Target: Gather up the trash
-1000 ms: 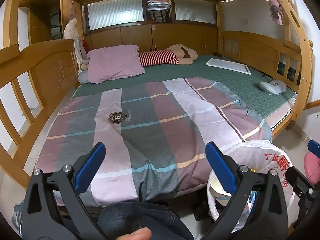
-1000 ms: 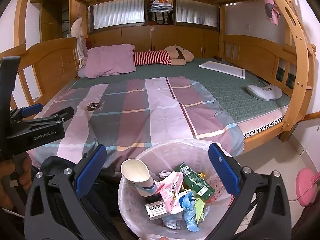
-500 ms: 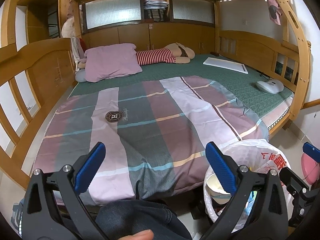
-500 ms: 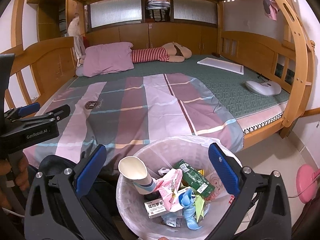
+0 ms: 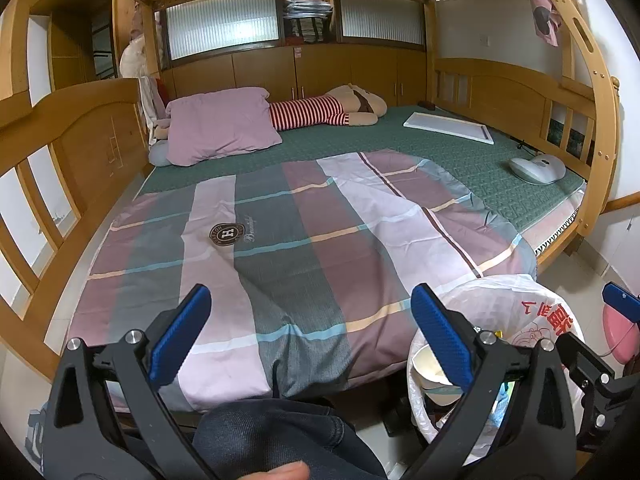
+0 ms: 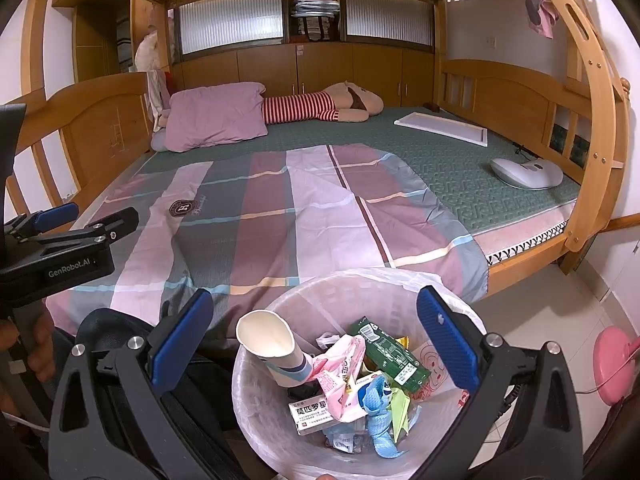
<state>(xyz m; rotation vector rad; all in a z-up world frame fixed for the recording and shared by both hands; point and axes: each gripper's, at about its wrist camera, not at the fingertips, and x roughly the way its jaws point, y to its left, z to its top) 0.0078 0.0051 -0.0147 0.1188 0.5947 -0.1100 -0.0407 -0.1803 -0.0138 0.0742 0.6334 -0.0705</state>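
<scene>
Item: trash bin (image 6: 256, 380), bag-lined, sitting at 6 o'clock, holding paper cup (image 6: 266, 340) and wrappers (image 6: 344, 372): likely light, crushable; pinching edges advised. Left gripper (image 5: 308, 336), right gripper (image 6: 312, 336): both gaping wide, carrying nothing.

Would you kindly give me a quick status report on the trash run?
Left gripper open, empty, over the blanket. Right gripper open, empty, above the bin. Paper cup and wrappers inside. Nothing blocking.

Both views bedward, sharing bed (image 5: 304, 216), bin (image 6: 280, 432)

Black-framed claws (image 5: 308, 336) (image 6: 312, 344) with blue ribbed pads, silver screws, white "GenRobot.AI" lettering; dark jeans.
</scene>
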